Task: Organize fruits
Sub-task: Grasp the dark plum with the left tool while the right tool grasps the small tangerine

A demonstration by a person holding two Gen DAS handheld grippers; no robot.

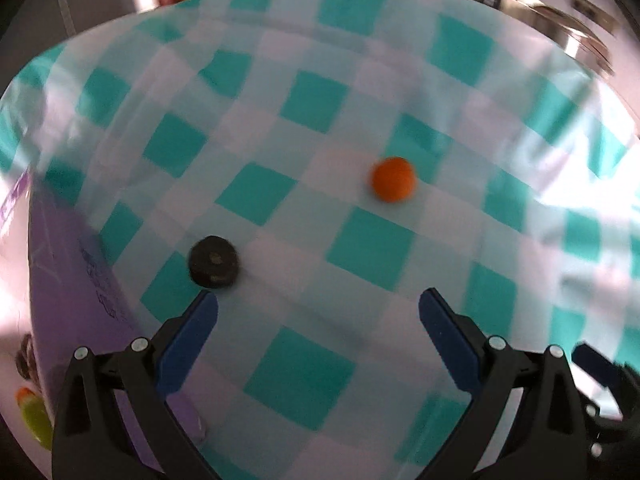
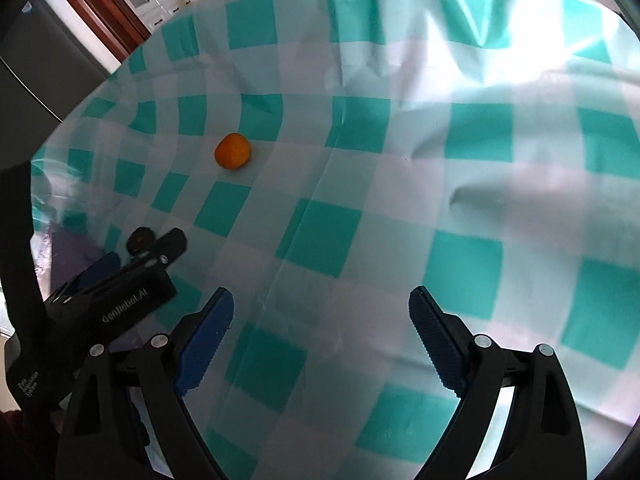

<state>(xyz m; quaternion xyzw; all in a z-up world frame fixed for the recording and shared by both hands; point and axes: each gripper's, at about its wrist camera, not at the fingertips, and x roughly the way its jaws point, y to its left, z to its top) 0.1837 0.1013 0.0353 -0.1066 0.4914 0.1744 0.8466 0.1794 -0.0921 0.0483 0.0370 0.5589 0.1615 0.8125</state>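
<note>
A small orange fruit (image 1: 393,179) lies on the teal-and-white checked tablecloth; it also shows in the right wrist view (image 2: 233,151). A dark round fruit (image 1: 214,256) lies just beyond my left gripper's left fingertip (image 1: 206,304); in the right wrist view it (image 2: 140,238) is partly hidden behind the left gripper's body. My left gripper (image 1: 318,302) is open and empty, low over the cloth. My right gripper (image 2: 320,300) is open and empty, over bare cloth to the right of both fruits.
A purple container (image 1: 72,280) stands at the left edge, with dark and yellow-green fruit (image 1: 34,416) beside it. The left gripper's body (image 2: 108,296) crosses the right wrist view's left side. The cloth (image 2: 460,200) is creased. Furniture stands beyond the table.
</note>
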